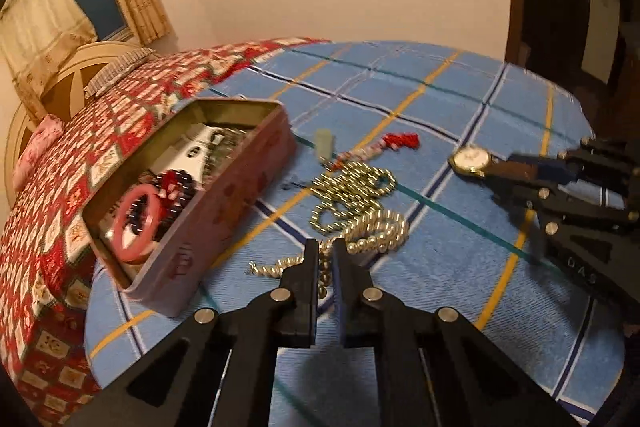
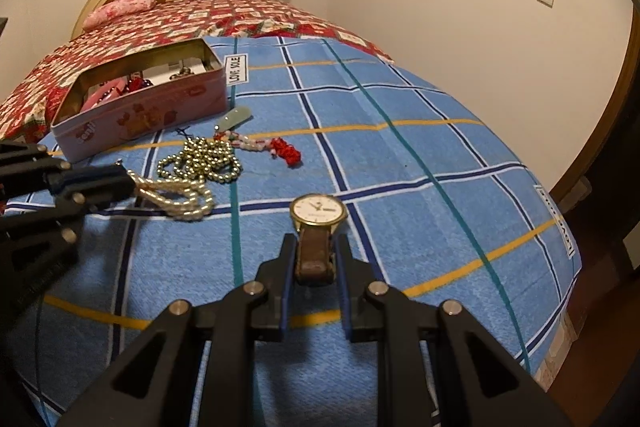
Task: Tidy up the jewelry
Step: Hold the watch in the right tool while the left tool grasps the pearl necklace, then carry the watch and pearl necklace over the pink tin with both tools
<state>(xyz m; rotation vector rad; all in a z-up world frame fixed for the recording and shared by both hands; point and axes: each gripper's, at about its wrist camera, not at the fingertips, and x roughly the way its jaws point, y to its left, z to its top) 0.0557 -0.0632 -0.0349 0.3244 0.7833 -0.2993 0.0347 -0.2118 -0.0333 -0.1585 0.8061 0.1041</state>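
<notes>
1. The left tool is pressed together on a strand of the pearl necklace, which trails from its tips across the blue checked blanket on the bed.
2. The right tool pinches the brown strap of the wristwatch; the dial lies face up just beyond its tips, near the middle of the blanket.
3. A heap of gold bead chain lies touching the pearl necklace, on its side nearer the headboard.
4. Next to that heap lie a pale green pendant and a beaded cord with a red tassel, close together.
5. The pink tin box stands open at the blanket's edge where it meets the red patterned quilt. It holds a pink bangle and dark beads, with other pieces too blurred to name.
6. Between the box and the bead heap only a narrow strip of blanket is bare.
7. Beyond the watch, toward the wall-side edge of the bed and toward the foot, the blanket lies open and flat.
8. The two tools are well apart, with bare blanket between them.
</notes>
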